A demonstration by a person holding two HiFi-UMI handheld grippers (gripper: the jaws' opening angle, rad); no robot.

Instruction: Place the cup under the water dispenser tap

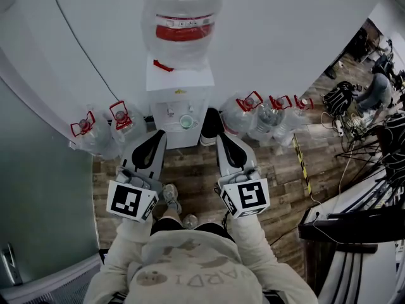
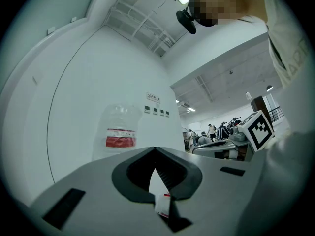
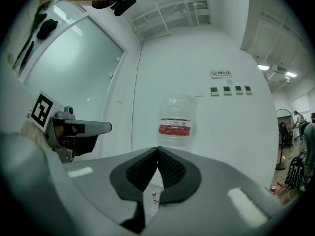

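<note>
Holding: nothing; left gripper (image 1: 155, 138) and right gripper (image 1: 212, 123) fingers both pressed shut, empty.
Cup (image 1: 186, 121): upright in water dispenser (image 1: 180, 81) alcove, straight ahead between both grippers; right seemingly nearer.

Cup (image 1: 186, 121) on water dispenser (image 1: 180, 84) tray; left gripper (image 1: 157, 138), right gripper (image 1: 223, 142) before it; bottles (image 1: 121, 124) flanking.
</note>
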